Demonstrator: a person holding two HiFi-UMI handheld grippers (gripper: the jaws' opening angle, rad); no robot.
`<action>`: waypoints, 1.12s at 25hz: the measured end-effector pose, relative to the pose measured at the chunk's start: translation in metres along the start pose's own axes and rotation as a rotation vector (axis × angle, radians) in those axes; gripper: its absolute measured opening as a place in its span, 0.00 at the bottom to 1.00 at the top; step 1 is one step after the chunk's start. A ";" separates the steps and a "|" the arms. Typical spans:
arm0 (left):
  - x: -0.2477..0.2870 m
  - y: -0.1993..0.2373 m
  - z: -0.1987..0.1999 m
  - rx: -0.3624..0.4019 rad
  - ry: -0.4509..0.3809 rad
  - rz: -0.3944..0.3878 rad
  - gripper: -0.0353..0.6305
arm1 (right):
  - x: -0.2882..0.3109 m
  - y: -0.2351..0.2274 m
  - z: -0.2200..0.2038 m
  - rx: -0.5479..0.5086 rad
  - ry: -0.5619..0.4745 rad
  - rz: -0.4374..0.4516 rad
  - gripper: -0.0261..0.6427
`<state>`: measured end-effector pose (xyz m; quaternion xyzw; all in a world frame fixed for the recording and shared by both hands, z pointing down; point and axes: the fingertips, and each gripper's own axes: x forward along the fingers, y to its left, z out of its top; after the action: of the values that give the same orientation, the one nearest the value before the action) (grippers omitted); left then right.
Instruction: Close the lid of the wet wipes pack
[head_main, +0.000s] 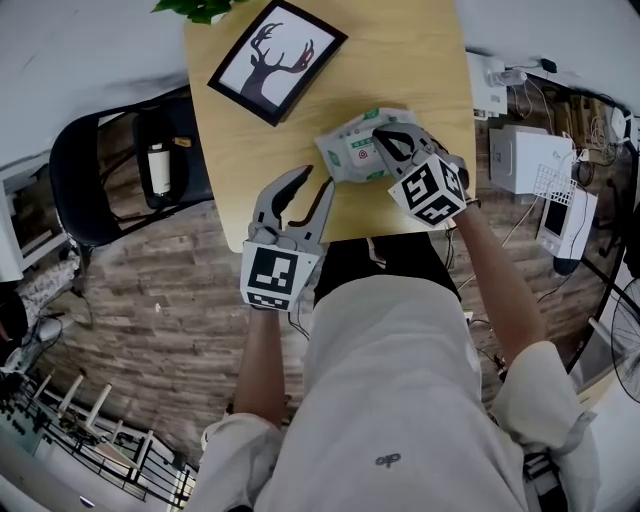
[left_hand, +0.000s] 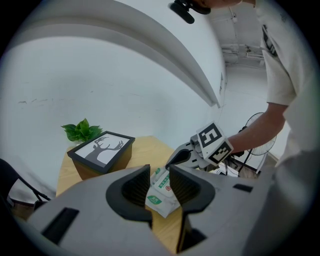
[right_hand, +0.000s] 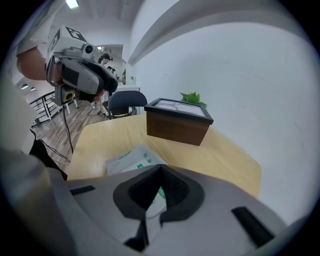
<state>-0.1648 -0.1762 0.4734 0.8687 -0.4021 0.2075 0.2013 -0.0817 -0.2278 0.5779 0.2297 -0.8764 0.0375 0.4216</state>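
The nearest hazard is the left gripper (head_main: 318, 180), which hangs just inside the near edge of the wooden table (head_main: 410, 60) with its jaws spread and nothing between them, short of the wet wipes pack (head_main: 350, 158). With nothing steadying it, the soft pack could, I judge, skid or crumple under a push instead of letting the lid seat. Farther in, the right gripper (head_main: 380, 136) has its jaws clenched together on nothing, tips over the right part of the pack's top; whether they touch it I cannot tell, nor whether the lid is already down. A narrow closed tip pressing off-centre may dent the film or leave one side of the lid unlatched. A hard shove could slide the pack toward the deer picture frame (head_main: 277, 62) at the far left. The left forearm reaches out from the body, its gripper tipped gently downward and pointing away; the right forearm comes in from the right, its gripper pitched more steeply down onto the pack.
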 end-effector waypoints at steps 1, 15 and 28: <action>0.000 -0.003 0.000 0.000 -0.001 0.000 0.23 | -0.007 0.001 0.000 0.011 -0.011 -0.006 0.04; -0.030 -0.079 0.019 0.043 -0.054 0.083 0.21 | -0.129 0.036 -0.003 0.134 -0.198 -0.060 0.04; -0.069 -0.193 0.019 0.026 -0.152 0.122 0.15 | -0.262 0.080 -0.029 0.175 -0.367 -0.110 0.04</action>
<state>-0.0510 -0.0291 0.3860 0.8584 -0.4658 0.1579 0.1461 0.0459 -0.0515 0.4087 0.3156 -0.9181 0.0478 0.2350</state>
